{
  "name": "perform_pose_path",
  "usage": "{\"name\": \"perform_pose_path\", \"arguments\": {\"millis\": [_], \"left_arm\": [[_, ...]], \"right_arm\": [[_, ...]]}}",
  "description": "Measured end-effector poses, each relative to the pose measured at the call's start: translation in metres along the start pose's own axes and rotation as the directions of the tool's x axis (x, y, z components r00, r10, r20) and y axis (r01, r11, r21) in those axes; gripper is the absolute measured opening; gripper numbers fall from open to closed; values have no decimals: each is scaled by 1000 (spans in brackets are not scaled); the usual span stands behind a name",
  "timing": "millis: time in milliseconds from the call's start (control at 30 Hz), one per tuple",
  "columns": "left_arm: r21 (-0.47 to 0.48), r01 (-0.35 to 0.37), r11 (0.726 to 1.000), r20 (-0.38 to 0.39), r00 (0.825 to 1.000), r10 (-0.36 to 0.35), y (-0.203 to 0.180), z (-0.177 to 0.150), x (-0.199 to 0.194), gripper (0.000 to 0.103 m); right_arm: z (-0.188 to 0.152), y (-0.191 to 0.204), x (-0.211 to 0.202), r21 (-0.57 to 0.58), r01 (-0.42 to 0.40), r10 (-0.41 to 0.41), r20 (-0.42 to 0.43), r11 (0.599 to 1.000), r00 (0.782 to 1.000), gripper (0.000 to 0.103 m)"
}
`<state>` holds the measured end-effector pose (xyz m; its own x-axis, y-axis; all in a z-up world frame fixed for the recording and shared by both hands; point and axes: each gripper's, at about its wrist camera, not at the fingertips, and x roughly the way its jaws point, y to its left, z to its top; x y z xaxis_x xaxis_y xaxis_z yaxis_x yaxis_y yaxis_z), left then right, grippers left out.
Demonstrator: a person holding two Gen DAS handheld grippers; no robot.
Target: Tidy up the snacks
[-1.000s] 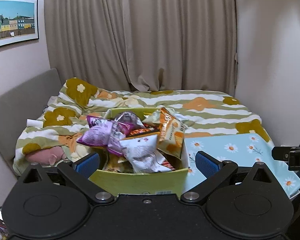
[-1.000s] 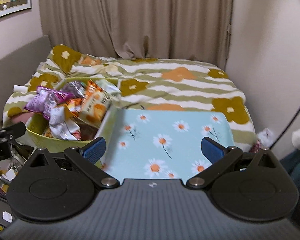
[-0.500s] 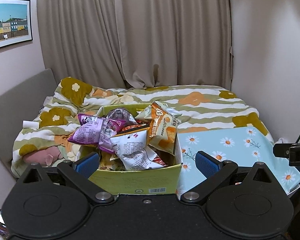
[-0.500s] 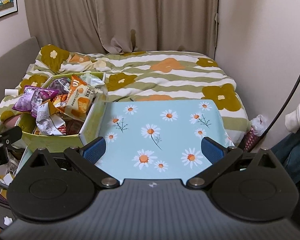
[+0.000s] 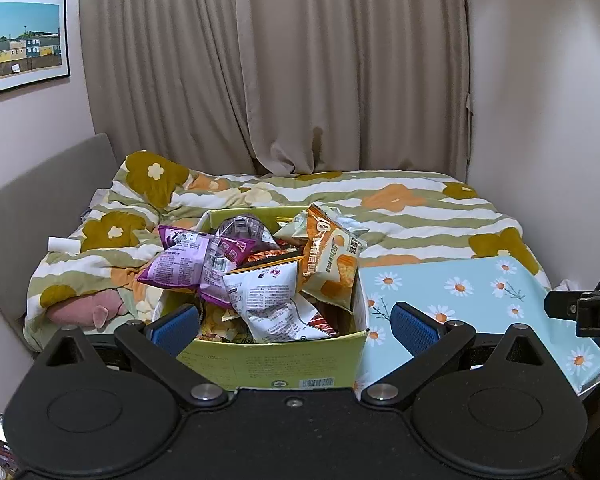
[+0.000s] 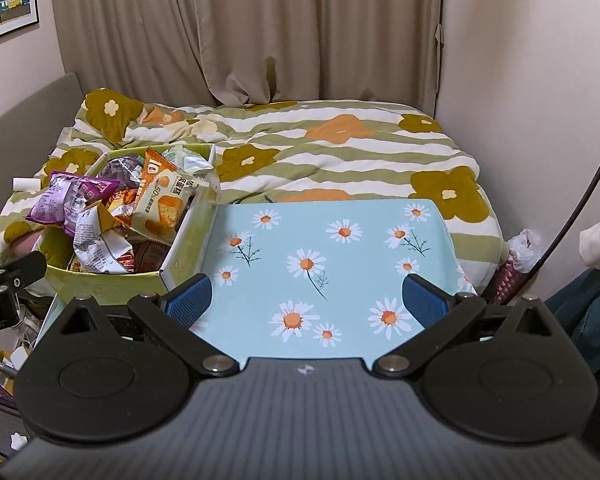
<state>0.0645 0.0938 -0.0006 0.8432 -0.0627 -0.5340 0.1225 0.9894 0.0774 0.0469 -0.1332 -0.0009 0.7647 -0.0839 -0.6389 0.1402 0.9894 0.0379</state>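
A yellow-green cardboard box (image 5: pixel 276 364) stands on the bed, heaped with snack bags: a purple bag (image 5: pixel 188 262), a white bag (image 5: pixel 272 300) and an orange bag (image 5: pixel 330 260). The box also shows in the right wrist view (image 6: pixel 108 278), at left. My left gripper (image 5: pixel 294 326) is open and empty, just in front of the box. My right gripper (image 6: pixel 306 300) is open and empty, above a light blue daisy-print board (image 6: pixel 328 256) that lies right of the box.
A striped flowered duvet (image 5: pixel 400 208) covers the bed. Beige curtains (image 5: pixel 320 68) hang behind it and a wall (image 5: pixel 548 120) stands at right. A pink plush (image 5: pixel 86 310) lies left of the box. A grey headboard (image 5: pixel 32 200) runs along the left.
Both grippers have pulled back and risen a little, so the box and board sit farther away and lower in view. Both stay open and empty.
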Motion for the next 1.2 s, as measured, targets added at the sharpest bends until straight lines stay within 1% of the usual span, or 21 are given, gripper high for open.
{"name": "perform_pose_path", "arguments": {"millis": [400, 600, 1033, 1100, 1200], "left_arm": [[-11, -5, 1000, -4, 1000, 5, 2, 0, 0, 103], [-35, 5, 999, 0, 1000, -5, 5, 0, -2, 103], [-28, 4, 1000, -7, 1000, -4, 9, 0, -3, 103], [-29, -8, 1000, -4, 1000, 8, 9, 1, -3, 103], [-19, -48, 999, 17, 999, 48, 9, 1, -5, 103]], "right_arm": [[3, 4, 5, -11, -8, 8, -5, 1000, 1000, 103], [3, 4, 5, -11, -9, 9, -5, 1000, 1000, 103], [1, 11, 7, -16, -12, 12, -1, 1000, 1000, 103], [1, 13, 6, -16, -14, 14, -1, 1000, 1000, 103], [0, 20, 7, -19, -19, 19, 0, 1000, 1000, 103]]}}
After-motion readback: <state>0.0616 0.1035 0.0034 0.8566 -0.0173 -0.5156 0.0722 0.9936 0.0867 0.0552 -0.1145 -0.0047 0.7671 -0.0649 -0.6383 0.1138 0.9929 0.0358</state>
